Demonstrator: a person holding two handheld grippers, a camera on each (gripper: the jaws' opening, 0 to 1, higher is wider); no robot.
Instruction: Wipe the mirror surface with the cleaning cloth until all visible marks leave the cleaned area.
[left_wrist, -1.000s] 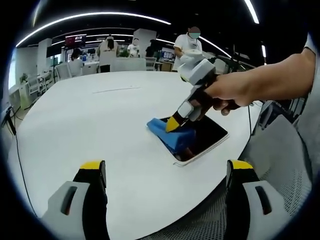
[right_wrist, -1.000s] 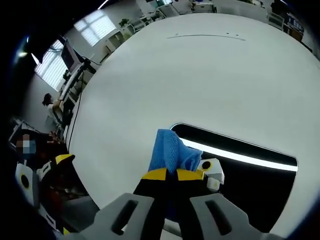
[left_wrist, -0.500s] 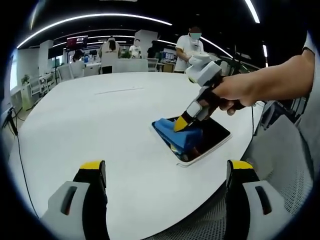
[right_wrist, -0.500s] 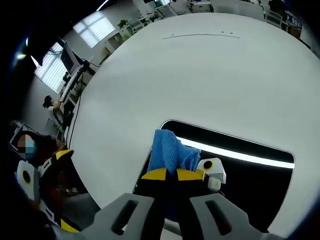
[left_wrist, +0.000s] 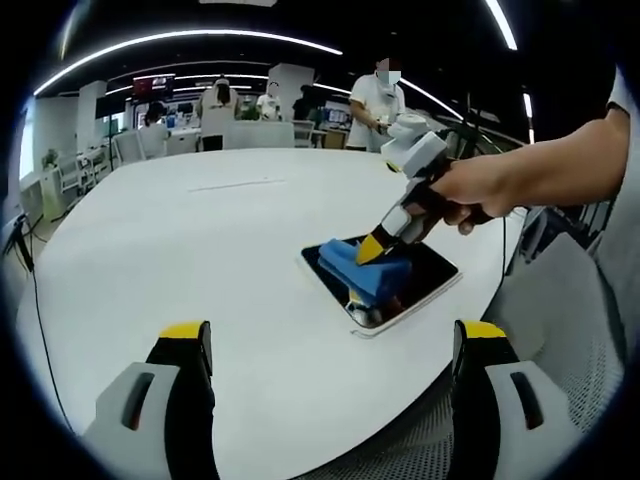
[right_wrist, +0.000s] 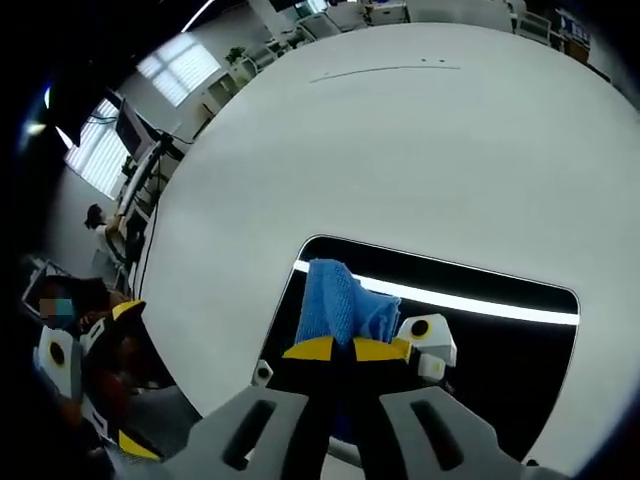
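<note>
A rectangular mirror (left_wrist: 425, 272) (right_wrist: 500, 350) with a white rim lies flat on the white table (left_wrist: 200, 260), near its right edge. My right gripper (left_wrist: 372, 250) (right_wrist: 333, 349) is shut on a folded blue cleaning cloth (left_wrist: 360, 268) (right_wrist: 338, 304) and presses it onto the mirror's glass, well inside the left rim. The glass reflects a bright ceiling strip light and the gripper. My left gripper (left_wrist: 330, 335) hangs open over the table's near edge, well short of the mirror, with nothing between its jaws. In the right gripper view it (right_wrist: 95, 350) shows at the far left.
The big round white table (right_wrist: 400, 140) spreads wide and bare beyond the mirror. Several people (left_wrist: 375, 95) stand among desks and chairs far behind it. A mesh chair back (left_wrist: 560, 320) stands by the table's right edge. A person's hand (left_wrist: 480, 185) holds the right gripper.
The right gripper has slid the cloth from the mirror's left edge further onto the glass. More of the mirror's left rim now shows beside the cloth. The left gripper has stayed put.
</note>
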